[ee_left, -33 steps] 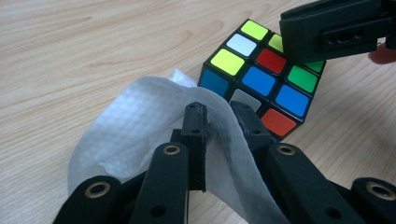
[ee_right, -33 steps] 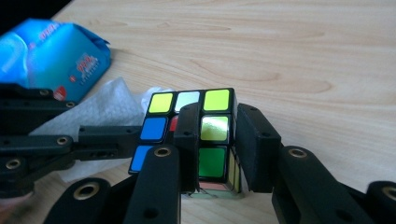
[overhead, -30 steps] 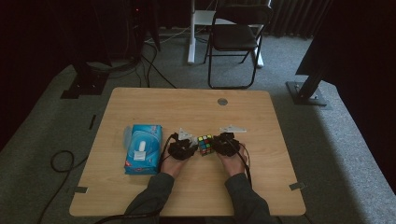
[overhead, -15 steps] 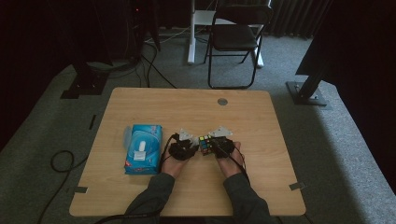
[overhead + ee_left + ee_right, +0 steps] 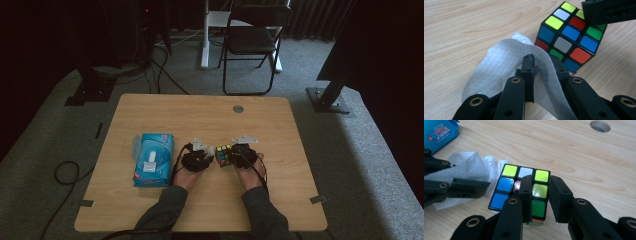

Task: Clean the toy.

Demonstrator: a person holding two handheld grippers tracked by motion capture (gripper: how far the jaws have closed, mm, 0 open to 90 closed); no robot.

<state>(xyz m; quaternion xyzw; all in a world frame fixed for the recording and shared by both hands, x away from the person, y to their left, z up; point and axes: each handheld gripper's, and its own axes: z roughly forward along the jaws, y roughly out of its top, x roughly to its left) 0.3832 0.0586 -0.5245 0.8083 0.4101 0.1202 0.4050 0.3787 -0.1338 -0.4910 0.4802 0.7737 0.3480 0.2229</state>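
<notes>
On the wooden desk (image 5: 150, 117), at about nine o'clock from the hands, lies a blue plastic pack of wipes (image 5: 152, 160) with a white flap on top. Just beside it, toward three o'clock, the left gripper (image 5: 196, 159) sits low over the desk; in the left gripper view its jaws are clamped on a crumpled white tissue (image 5: 504, 65), which drapes over both jaws and rests on the wood. Touching the tissue at its two o'clock stands the scrambled multicoloured puzzle cube (image 5: 569, 42), near the middle of the desk's front half, between the two grippers. Farther right, the right gripper (image 5: 241, 155) reaches the cube from three o'clock. In the right gripper view its jaws have just been opening and stand a little apart at one edge column of the cube (image 5: 524, 188); whether the pads press on it I cannot tell. At twelve o'clock, well apart, a round grey cable hole (image 5: 238, 108) marks the desk.
</notes>
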